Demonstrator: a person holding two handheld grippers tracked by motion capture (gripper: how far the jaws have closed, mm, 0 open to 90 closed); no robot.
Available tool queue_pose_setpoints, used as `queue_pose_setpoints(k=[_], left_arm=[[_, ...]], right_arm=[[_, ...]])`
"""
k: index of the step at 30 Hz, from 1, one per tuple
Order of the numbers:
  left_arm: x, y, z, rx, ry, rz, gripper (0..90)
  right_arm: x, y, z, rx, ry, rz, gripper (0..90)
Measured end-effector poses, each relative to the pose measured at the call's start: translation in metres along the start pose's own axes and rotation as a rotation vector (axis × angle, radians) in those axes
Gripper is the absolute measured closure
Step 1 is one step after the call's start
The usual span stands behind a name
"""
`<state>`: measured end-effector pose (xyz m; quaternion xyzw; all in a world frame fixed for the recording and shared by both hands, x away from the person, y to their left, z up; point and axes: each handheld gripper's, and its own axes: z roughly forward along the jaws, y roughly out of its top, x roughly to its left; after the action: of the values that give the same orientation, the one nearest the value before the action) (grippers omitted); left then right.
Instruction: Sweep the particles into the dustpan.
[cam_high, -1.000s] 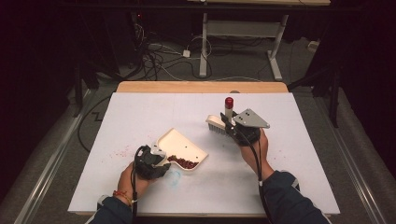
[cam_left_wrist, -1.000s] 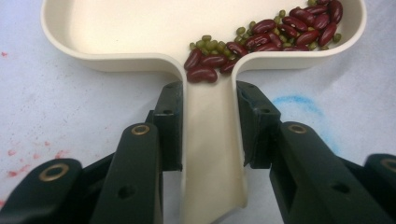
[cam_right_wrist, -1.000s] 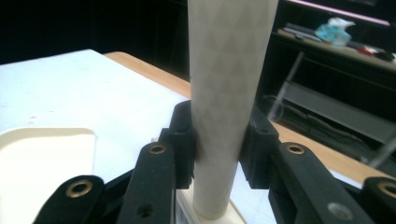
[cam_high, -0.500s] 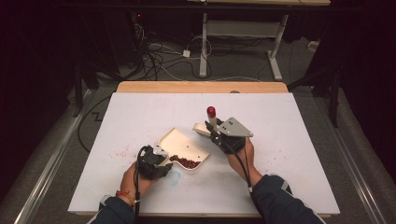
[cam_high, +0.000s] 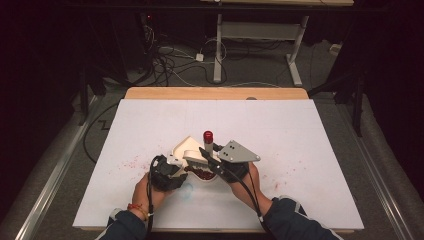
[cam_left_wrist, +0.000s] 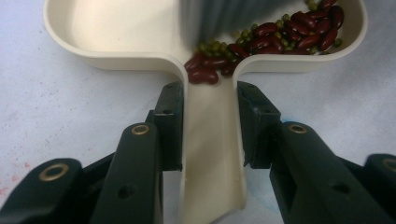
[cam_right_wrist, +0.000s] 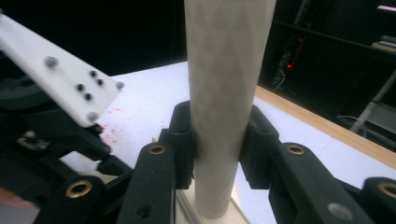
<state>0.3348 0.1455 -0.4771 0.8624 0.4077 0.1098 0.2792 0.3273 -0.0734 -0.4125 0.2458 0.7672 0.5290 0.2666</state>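
On the white table (cam_high: 310, 150), near its front edge and about midway across, the left gripper (cam_left_wrist: 209, 114) has its jaws closed on the narrow handle of a cream dustpan (cam_left_wrist: 116, 28), whose low rim curves around a heap of red and green beans (cam_left_wrist: 271, 35) piled at the side nearest the handle. Just to the right, the right gripper (cam_right_wrist: 217, 135) clamps the pale upright handle of a brush (cam_high: 206, 145) with a red tip, its bristles down inside the dustpan by the beans. Broad bare tabletop lies to the left, right and far side of both hands, with faint red specks (cam_high: 131, 162) left of the dustpan.
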Motion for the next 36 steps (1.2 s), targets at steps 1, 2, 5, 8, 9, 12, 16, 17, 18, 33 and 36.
queue_pose_setpoints(k=[1,2,5,8,9,12,16,17,18,33,36], left_arm=[[0.0,0.0,0.0,0.0,0.0,-0.001,63.7],[0.001,0.0,0.0,-0.001,-0.002,-0.003,63.7],[0.003,-0.001,-0.001,-0.002,0.0,-0.009,63.7],[0.006,-0.003,-0.002,-0.009,0.006,-0.022,63.7],[0.007,-0.004,-0.002,-0.011,0.009,-0.027,63.7],[0.011,-0.006,-0.004,-0.014,0.013,-0.036,63.7],[0.015,-0.008,-0.005,-0.019,0.015,-0.053,63.7],[0.016,-0.008,-0.006,-0.019,0.019,-0.056,63.7],[0.017,-0.009,-0.006,-0.02,0.022,-0.057,63.7],[0.023,-0.01,-0.003,-0.015,0.038,-0.068,63.7],[0.024,-0.011,-0.003,-0.016,0.039,-0.07,63.6]], right_arm=[[0.0,0.0,0.0,0.0,0.0,0.0,70.4],[-0.001,0.001,-0.001,0.002,0.014,0.013,70.4],[-0.002,0.004,-0.006,-0.008,0.018,0.024,70.4],[-0.01,0.01,-0.015,-0.044,0.001,0.043,70.4],[-0.01,0.01,-0.015,-0.044,0.001,0.043,70.4],[-0.016,0.015,-0.023,-0.059,-0.007,0.05,70.4],[-0.027,0.018,-0.031,-0.071,-0.02,0.049,70.3],[-0.03,0.018,-0.033,-0.07,-0.027,0.046,70.3],[-0.037,0.017,-0.039,-0.074,-0.039,0.04,70.3],[-0.092,-0.002,-0.091,-0.032,-0.118,-0.009,70.3],[-0.103,-0.007,-0.103,-0.019,-0.119,-0.009,70.2]])
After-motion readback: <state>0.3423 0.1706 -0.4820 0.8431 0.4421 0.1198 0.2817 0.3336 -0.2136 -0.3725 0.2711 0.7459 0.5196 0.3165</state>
